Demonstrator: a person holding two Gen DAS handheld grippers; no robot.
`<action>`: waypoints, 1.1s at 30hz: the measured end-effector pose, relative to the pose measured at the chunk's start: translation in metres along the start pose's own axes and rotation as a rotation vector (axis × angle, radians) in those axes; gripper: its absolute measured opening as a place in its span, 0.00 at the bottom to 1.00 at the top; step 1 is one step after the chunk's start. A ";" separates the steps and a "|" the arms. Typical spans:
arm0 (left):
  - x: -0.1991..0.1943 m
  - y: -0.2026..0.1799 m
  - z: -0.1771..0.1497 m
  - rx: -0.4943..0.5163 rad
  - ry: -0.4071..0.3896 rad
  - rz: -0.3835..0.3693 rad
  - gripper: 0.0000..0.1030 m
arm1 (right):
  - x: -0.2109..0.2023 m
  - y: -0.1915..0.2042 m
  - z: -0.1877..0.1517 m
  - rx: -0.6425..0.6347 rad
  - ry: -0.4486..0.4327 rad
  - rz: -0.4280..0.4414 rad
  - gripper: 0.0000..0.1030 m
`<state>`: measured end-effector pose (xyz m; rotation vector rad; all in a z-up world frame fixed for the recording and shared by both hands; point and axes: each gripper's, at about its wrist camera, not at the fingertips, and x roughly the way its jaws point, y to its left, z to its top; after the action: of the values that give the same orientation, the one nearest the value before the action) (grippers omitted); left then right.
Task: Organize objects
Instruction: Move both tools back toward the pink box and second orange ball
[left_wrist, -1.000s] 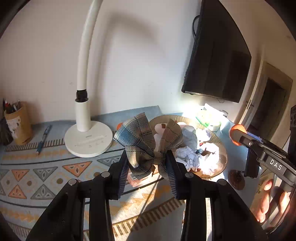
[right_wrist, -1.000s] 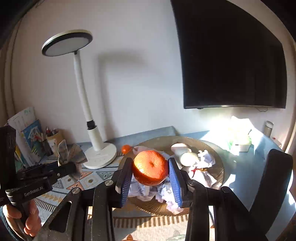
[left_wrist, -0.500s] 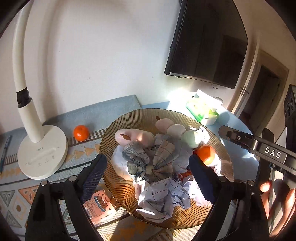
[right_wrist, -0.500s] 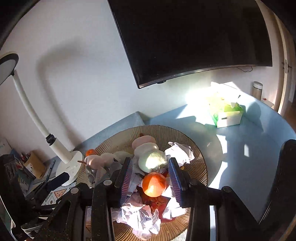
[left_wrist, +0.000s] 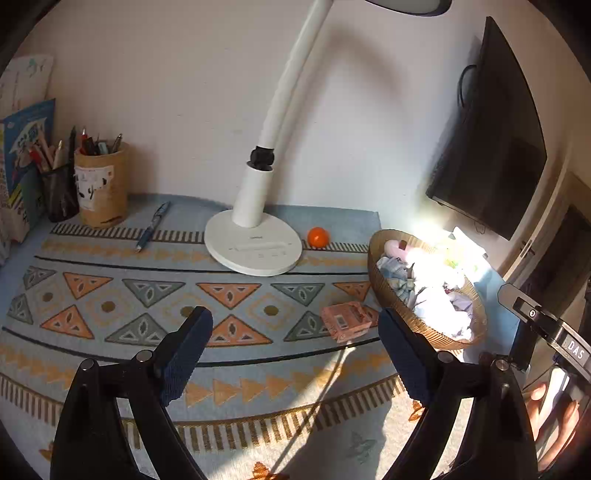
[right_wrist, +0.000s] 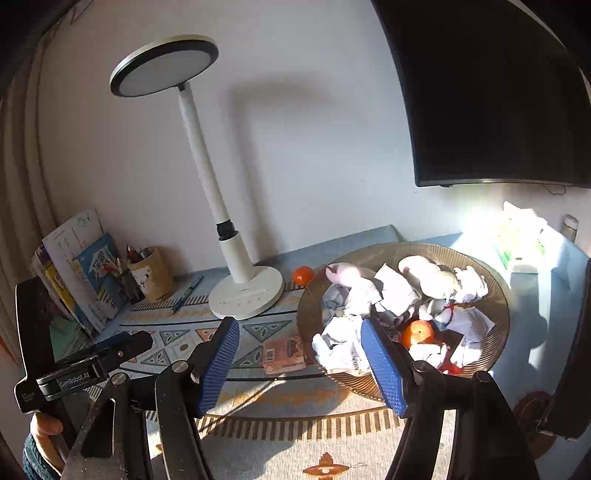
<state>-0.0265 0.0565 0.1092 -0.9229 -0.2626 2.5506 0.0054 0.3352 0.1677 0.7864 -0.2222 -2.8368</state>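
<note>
A round wicker basket (right_wrist: 495, 295) holds crumpled papers, pale plush toys and an orange (right_wrist: 417, 332); it also shows at the right of the left wrist view (left_wrist: 424, 321). My left gripper (left_wrist: 295, 343) is open and empty above the patterned mat. My right gripper (right_wrist: 299, 350) is open and empty, just in front of the basket's left rim. A pink packet (left_wrist: 345, 321) lies on the mat beside the basket, also in the right wrist view (right_wrist: 283, 355). A small orange (left_wrist: 318, 236) sits by the lamp base, seen too in the right wrist view (right_wrist: 303, 275).
A white desk lamp (left_wrist: 253, 247) stands at the back of the mat. A pen (left_wrist: 152, 226) lies left of it. A pencil cup (left_wrist: 101, 184) and books (right_wrist: 85, 273) stand at the far left. A tissue box (right_wrist: 519, 240) and a dark monitor (right_wrist: 498, 92) are at the right.
Both grippers released their loads into the basket, the plaid bow and the orange, then opened wide and pulled back left, away from the basket.
</note>
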 end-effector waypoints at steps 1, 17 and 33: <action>-0.005 0.013 -0.007 -0.015 0.001 0.016 0.88 | 0.006 0.013 -0.008 -0.019 0.015 0.024 0.67; 0.000 0.059 -0.065 0.021 0.000 0.199 0.90 | 0.090 0.061 -0.086 -0.119 0.168 -0.011 0.88; -0.001 0.069 -0.065 -0.035 0.012 0.198 0.91 | 0.105 0.045 -0.082 -0.032 0.258 0.002 0.88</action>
<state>-0.0058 -0.0037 0.0383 -1.0233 -0.2227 2.7266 -0.0334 0.2609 0.0551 1.1303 -0.1383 -2.6929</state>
